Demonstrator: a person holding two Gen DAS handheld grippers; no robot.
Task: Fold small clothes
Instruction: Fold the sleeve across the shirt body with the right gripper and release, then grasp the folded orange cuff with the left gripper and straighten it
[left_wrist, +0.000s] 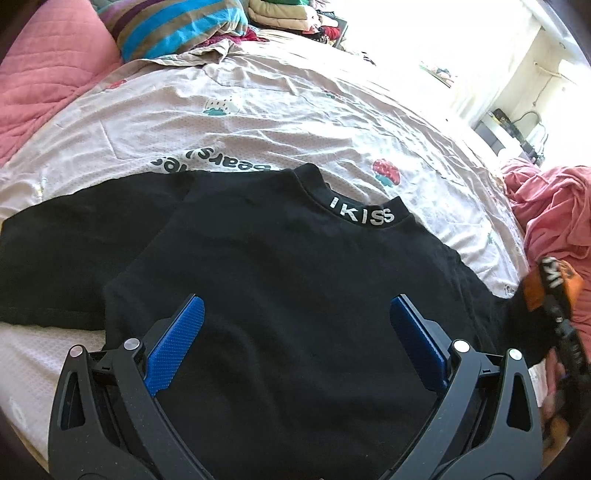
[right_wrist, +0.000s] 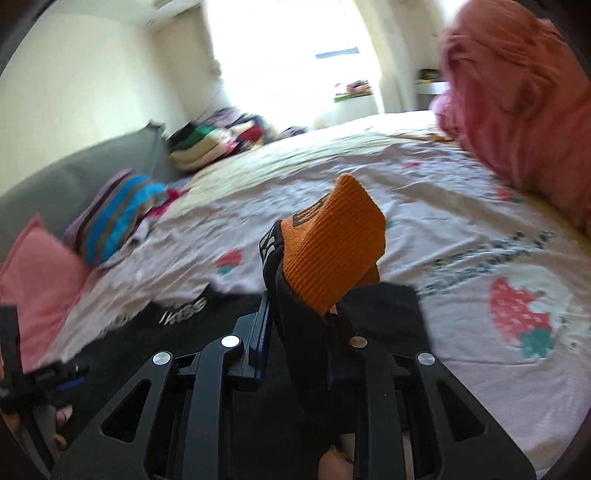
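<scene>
While black shirt (left_wrist: 280, 266) lies on bedsheet (left_wrist: 258, 122) | left jaws wide | right jaws clamp orange cuff (right_wrist: 332, 243)

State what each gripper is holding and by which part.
The left gripper is open over the black shirt, holding nothing. The right gripper is shut on the shirt's sleeve, by its orange cuff.

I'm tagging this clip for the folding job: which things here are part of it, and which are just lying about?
Part of the job:
black IKISS shirt, spread flat on the bed sheet
orange cuff of its sleeve, pinched in the right claw
left claw, open above the shirt

Just lying about:
pink pillow
striped cushion
pink blanket
pile of clothes
</scene>
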